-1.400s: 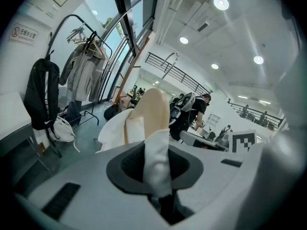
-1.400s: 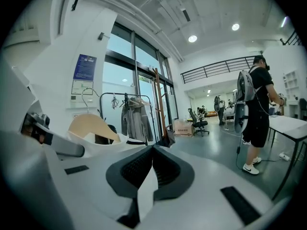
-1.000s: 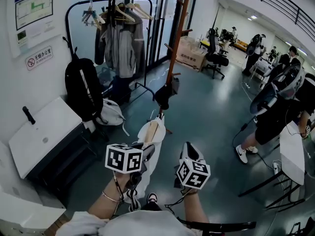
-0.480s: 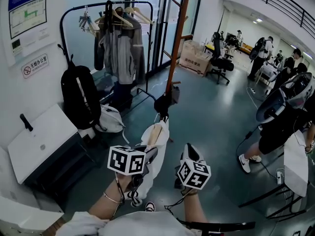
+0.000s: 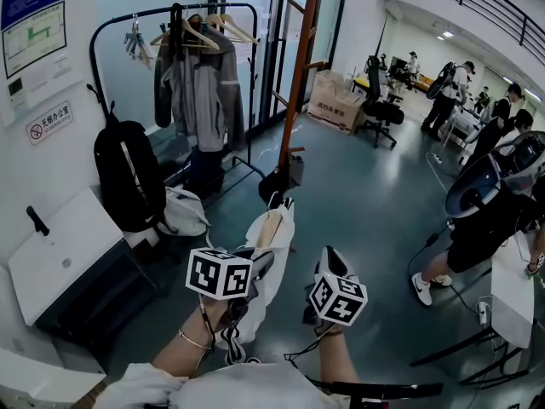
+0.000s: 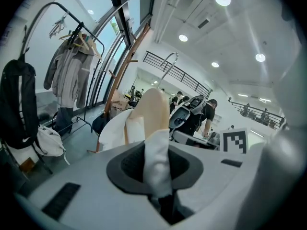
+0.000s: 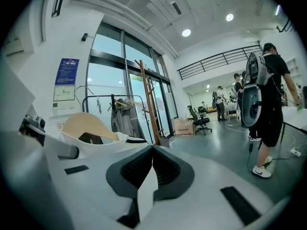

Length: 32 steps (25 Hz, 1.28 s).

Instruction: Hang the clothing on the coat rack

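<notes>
A: Gripper status?
B: left gripper (image 6: 156,164) clamped on the white clothing (image 5: 274,237) just below its wooden hanger (image 5: 263,226); right gripper (image 7: 152,169) pinching a fold of the same cloth
A: Clothing position?
B: in the air above the floor (image 5: 358,203), held by both; coat rack (image 5: 300,66) beyond, apart

Near centre, garment (image 5: 274,258) on a hanger (image 5: 265,227), between left gripper (image 5: 256,265) and right gripper (image 5: 329,261). Just beyond, coat rack (image 5: 301,75); behind it, cardboard box (image 5: 335,100), office chair (image 5: 380,107) to its right. Far left, clothes rail (image 5: 109,22) with jackets (image 5: 199,88), backpack (image 5: 128,175) before it; cabinet (image 5: 49,247) nearer left.
</notes>
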### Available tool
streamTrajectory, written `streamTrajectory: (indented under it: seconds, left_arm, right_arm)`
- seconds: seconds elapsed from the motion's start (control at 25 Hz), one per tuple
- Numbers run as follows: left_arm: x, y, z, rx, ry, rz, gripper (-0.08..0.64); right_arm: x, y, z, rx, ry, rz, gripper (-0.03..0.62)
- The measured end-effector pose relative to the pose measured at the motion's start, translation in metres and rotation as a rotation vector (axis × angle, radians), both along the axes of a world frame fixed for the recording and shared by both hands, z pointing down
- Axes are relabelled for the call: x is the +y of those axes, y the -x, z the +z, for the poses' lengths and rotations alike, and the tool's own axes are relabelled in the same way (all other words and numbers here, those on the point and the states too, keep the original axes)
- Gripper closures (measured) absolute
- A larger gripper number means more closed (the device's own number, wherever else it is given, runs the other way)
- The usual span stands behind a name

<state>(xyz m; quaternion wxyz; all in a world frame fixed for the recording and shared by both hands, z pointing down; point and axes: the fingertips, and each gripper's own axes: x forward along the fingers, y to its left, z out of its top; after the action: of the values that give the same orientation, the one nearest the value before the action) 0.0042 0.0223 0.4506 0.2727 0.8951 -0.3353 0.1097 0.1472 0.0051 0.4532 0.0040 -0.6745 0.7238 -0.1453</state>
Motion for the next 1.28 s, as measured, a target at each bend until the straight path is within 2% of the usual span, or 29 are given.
streamTrajectory:
  seconds: [0.48, 1.28]
  left_arm:
    - [-0.049, -0.029, 0.006, -0.002, 0.008, 0.016, 0.491]
    - [-0.104, -0.043, 0.002, 0.001, -0.010, 0.032, 0.492]
  right_arm:
    - [-0.049, -0.029, 0.004, -0.002, 0.010, -0.001, 0.569]
    - [-0.097, -0.040, 0.023, -0.010, 0.056, 0.002, 0.569]
